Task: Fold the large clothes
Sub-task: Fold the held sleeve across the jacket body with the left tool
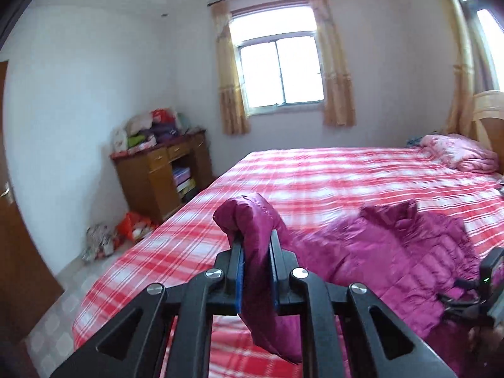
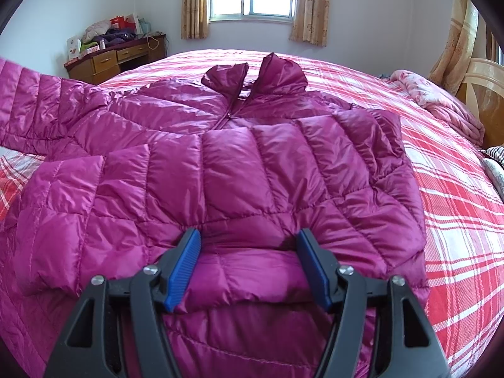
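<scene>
1. We see the magenta puffer jacket [image 2: 239,157] spread front-up on the plaid bed [image 2: 456,189].
2. Left hand-held gripper [image 1: 255,245] clamped on the sleeve cuff [image 1: 252,217], lifted.
3. Right hand-held gripper [image 2: 249,245] half-open, straddling the hem, gripping nothing.
4. Next, we judge: carry the sleeve across the chest.

No text, label, brand or number can be read anywhere.

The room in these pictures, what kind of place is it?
Most likely a home bedroom: a large bed with a red-and-white checked sheet, a pink folded quilt by the wooden headboard, and a cluttered brown wooden desk.
</scene>
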### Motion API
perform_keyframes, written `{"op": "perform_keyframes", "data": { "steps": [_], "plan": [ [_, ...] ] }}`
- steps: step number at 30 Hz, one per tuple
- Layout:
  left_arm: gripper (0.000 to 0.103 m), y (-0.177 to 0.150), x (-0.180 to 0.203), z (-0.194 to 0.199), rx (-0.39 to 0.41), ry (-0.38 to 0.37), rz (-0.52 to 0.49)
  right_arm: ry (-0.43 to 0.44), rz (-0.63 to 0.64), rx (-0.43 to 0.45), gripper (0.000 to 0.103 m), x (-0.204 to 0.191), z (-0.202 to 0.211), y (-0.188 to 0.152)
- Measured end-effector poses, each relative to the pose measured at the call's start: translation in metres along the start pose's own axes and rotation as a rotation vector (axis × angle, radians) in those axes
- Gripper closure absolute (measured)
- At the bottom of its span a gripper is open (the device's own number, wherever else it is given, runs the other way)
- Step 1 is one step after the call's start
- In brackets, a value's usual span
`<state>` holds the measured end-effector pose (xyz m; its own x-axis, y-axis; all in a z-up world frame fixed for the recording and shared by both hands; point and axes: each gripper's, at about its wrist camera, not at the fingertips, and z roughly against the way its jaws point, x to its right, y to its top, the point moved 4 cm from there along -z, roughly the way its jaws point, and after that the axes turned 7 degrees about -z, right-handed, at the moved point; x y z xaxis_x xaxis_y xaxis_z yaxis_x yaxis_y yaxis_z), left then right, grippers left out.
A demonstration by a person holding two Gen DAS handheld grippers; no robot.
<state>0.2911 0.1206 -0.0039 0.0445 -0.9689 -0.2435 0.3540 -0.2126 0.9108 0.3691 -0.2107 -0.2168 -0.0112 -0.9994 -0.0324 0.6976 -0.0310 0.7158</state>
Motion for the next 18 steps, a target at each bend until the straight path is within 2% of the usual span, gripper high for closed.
{"op": "perform_keyframes", "data": {
  "steps": [3,6,7,10,14,18],
  "plan": [
    [0.091,0.023,0.045,0.008,0.05,-0.089,-0.05,0.01,-0.005,0.003,0.036,0.001,0.001,0.001],
    [0.091,0.03,0.098,0.008,0.049,-0.177,-0.156,0.032,-0.016,0.004,0.034,0.004,0.003,0.003],
    [0.091,0.028,0.123,0.004,0.025,-0.211,-0.217,0.059,-0.03,0.002,0.033,0.006,0.005,0.005],
    [0.091,0.017,0.175,-0.001,0.004,-0.286,-0.317,0.129,-0.112,-0.009,0.033,0.021,0.015,0.009],
    [0.091,0.0,0.225,0.0,-0.01,-0.377,-0.379,0.105,-0.194,0.033,0.033,0.049,0.031,0.009],
    [0.091,-0.012,0.264,-0.001,-0.02,-0.439,-0.414,0.092,-0.276,0.034,0.033,0.073,0.029,0.001]
  ]
}}
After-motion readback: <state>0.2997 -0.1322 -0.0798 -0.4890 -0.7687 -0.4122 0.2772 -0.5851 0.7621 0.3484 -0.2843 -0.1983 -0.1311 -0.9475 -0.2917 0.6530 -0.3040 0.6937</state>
